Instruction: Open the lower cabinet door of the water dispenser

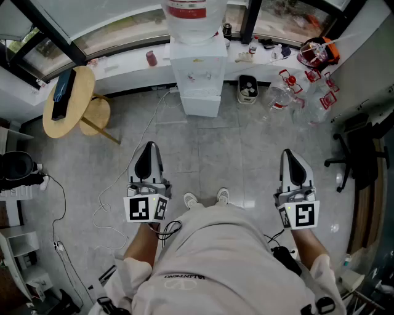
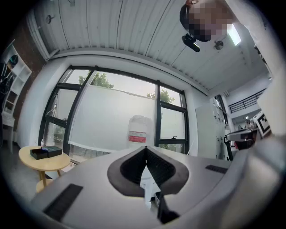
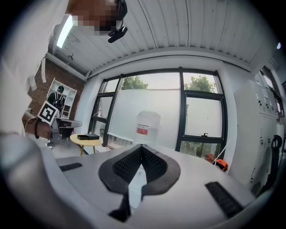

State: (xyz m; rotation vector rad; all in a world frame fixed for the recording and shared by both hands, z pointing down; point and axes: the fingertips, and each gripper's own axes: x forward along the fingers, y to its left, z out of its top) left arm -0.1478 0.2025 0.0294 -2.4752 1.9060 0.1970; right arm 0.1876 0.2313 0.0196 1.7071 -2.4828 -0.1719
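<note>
The white water dispenser (image 1: 197,67) stands against the window wall at the top middle of the head view, a large bottle (image 1: 193,17) on top. Its lower cabinet door (image 1: 202,104) looks closed. Both grippers are held well short of it, over the grey floor. My left gripper (image 1: 148,151) is shut with nothing in it, pointing at the dispenser. My right gripper (image 1: 291,155) is also shut and empty. In the left gripper view the bottle (image 2: 140,129) rises above the meeting pads of that gripper (image 2: 145,150). The right gripper view shows the bottle (image 3: 147,125) beyond its closed gripper (image 3: 141,148).
A round wooden table (image 1: 77,117) carrying a black box (image 1: 63,92) stands at the left. Several empty water jugs (image 1: 289,95) lie right of the dispenser, with a small bin (image 1: 247,89) beside it. A black office chair (image 1: 357,154) is at the far right. White cables (image 1: 117,184) trail across the floor.
</note>
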